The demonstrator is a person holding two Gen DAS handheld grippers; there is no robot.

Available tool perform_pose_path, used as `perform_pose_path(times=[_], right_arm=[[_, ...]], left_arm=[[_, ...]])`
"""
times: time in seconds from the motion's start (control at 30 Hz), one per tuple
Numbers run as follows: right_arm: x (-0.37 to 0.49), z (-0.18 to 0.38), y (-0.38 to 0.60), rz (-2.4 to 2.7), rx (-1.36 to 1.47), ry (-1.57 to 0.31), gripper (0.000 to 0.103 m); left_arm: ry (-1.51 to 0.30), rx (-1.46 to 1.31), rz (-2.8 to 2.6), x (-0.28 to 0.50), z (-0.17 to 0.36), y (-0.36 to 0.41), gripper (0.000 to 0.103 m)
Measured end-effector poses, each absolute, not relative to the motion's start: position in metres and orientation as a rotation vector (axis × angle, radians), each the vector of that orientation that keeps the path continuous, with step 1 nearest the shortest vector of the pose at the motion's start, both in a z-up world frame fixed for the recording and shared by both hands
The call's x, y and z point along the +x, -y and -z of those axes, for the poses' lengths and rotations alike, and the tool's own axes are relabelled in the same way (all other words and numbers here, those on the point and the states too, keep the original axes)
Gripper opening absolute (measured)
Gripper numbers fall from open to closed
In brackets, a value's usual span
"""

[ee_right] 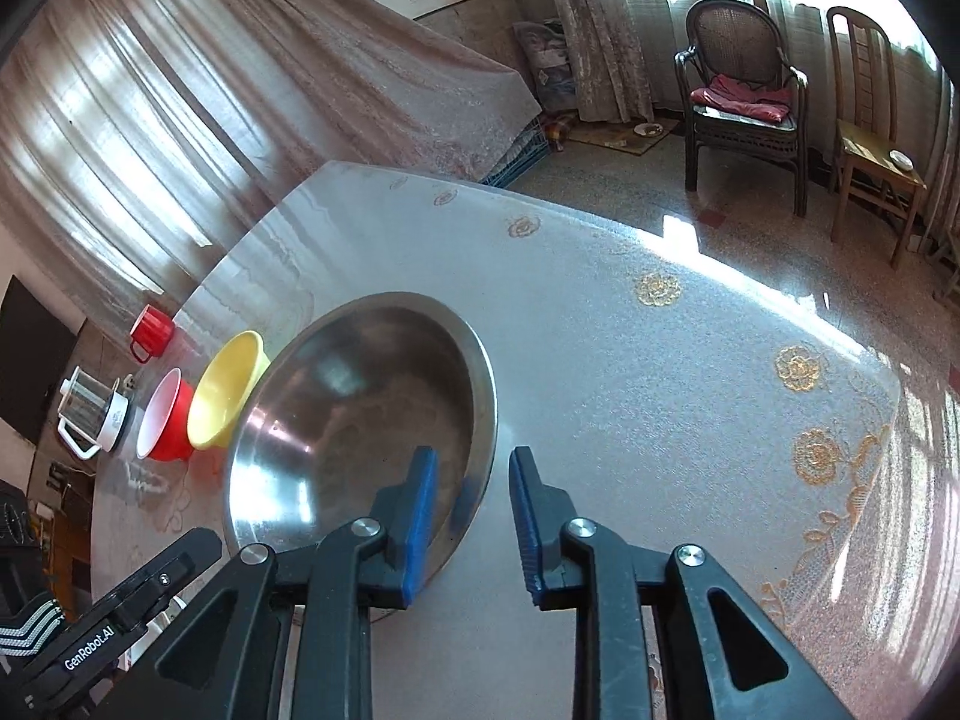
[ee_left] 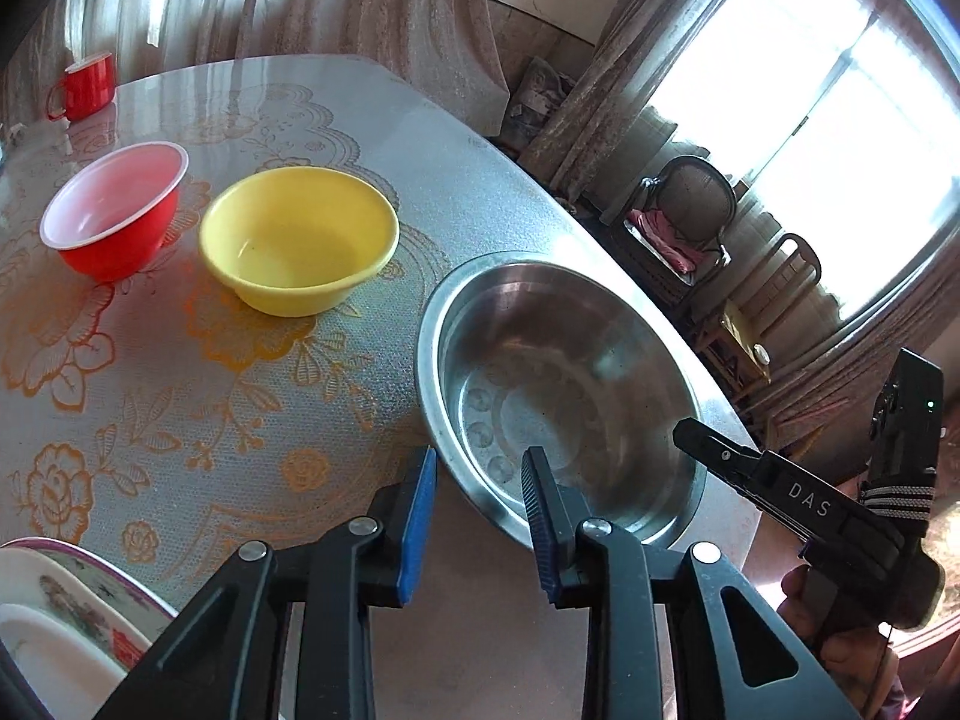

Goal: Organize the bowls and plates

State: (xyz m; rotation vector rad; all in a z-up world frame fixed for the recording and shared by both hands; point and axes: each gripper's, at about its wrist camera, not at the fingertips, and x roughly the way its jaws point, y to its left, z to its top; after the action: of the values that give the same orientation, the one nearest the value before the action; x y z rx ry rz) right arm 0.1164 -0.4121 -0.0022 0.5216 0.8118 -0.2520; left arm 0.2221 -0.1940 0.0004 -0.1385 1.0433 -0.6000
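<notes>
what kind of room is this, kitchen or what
Probably a home living or dining room: a table with a floral cover, long curtains at the windows, and a cane armchair on a stone floor.

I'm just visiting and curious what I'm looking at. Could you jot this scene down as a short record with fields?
Setting: table with a flowered cover
Steel bowl: near the table edge, empty
Yellow bowl: empty, between steel and red bowls
Red bowl: white inside, empty
Mug: red, far end
Plate: patterned, near corner
Left hand-held gripper: open, astride the steel bowl's rim
Right hand-held gripper: open, astride the rim opposite
</notes>
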Motion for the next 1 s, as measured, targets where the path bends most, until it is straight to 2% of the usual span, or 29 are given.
perform_pose_path(times=[0.07,0.1,0.77,1.0], right_arm=[[0.120,0.007,0.412,0.259,0.516,-0.825,0.021],[0.123,0.008,0.411,0.245,0.510,-0.828,0.013],[0.080,0.005,0.343,0.109,0.395,-0.819,0.015],[0.080,0.006,0.323,0.073,0.346,-0.831,0.015]], left_arm=[[-1.040,-0.127,0.598,0.222,0.003,0.194,0.026],[-1.037,-0.120,0.597,0.221,0.003,0.194,0.022],[-0.973,-0.068,0.541,0.165,-0.007,0.125,0.020],[-0.965,-0.058,0.555,0.161,-0.014,0.125,0.020]])
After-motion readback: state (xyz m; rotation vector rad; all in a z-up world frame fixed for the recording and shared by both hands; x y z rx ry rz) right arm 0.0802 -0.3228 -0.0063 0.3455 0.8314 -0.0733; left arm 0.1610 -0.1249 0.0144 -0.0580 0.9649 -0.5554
